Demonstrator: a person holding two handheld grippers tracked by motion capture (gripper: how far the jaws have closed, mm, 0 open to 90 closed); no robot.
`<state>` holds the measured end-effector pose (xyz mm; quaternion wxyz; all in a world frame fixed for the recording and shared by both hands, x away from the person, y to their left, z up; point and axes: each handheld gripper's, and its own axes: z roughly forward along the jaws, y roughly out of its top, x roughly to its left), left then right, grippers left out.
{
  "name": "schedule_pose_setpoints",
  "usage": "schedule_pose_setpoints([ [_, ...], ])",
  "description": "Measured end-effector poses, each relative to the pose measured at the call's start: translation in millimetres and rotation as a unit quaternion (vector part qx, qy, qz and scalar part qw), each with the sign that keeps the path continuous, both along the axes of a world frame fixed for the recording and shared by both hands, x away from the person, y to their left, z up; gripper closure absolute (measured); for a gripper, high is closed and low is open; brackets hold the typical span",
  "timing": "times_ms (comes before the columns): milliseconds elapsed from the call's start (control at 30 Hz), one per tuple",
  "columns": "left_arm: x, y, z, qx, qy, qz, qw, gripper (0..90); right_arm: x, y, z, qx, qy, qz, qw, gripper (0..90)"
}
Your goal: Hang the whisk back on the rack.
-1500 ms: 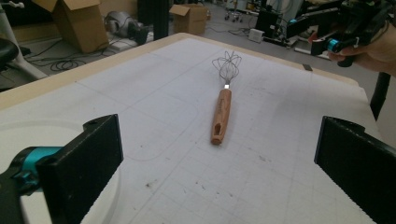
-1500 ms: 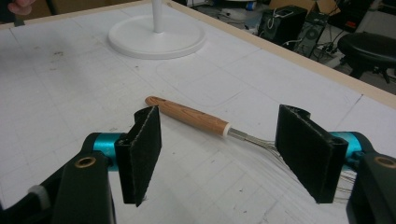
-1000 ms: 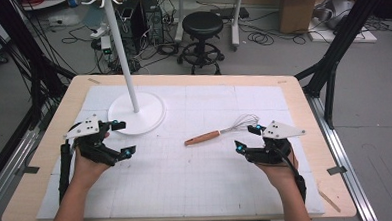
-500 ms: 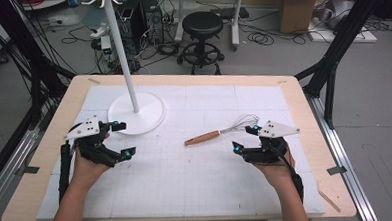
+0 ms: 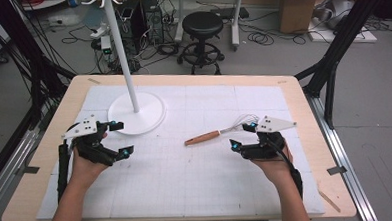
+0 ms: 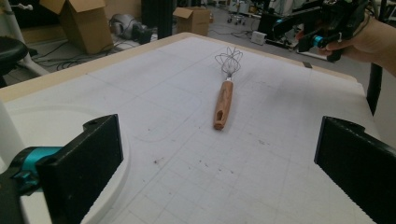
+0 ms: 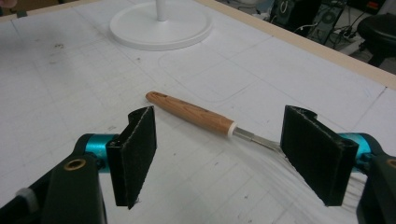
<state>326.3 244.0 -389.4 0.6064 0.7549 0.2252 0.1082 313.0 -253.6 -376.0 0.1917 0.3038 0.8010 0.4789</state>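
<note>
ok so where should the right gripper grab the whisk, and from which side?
Probably the wooden handle, from above, fingers across its width. The whisk lies flat on the mat with nothing touching it, and the handle is solid and rounded, while the wire head would likely flex. The right gripper is open, the handle's metal neck lying between its fingers.

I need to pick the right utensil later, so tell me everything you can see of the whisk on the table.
The whisk has a tapered, brown, wood-looking handle with a hole near its butt end, a pale collar, a thin metal neck and a wire balloon head. It lies flat on the white gridded mat, handle toward the white stand base, head beside the right tool. Nothing grips it.
</note>
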Motion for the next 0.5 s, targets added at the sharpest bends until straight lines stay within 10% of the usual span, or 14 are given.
schedule_pose_setpoints([
  [500,-5.6,7.9,5.9,-0.006,-0.013,0.009,0.9999,1.7,59.4,58.3,25.4,-0.106,0.026,0.054,0.9926,27.1],
])
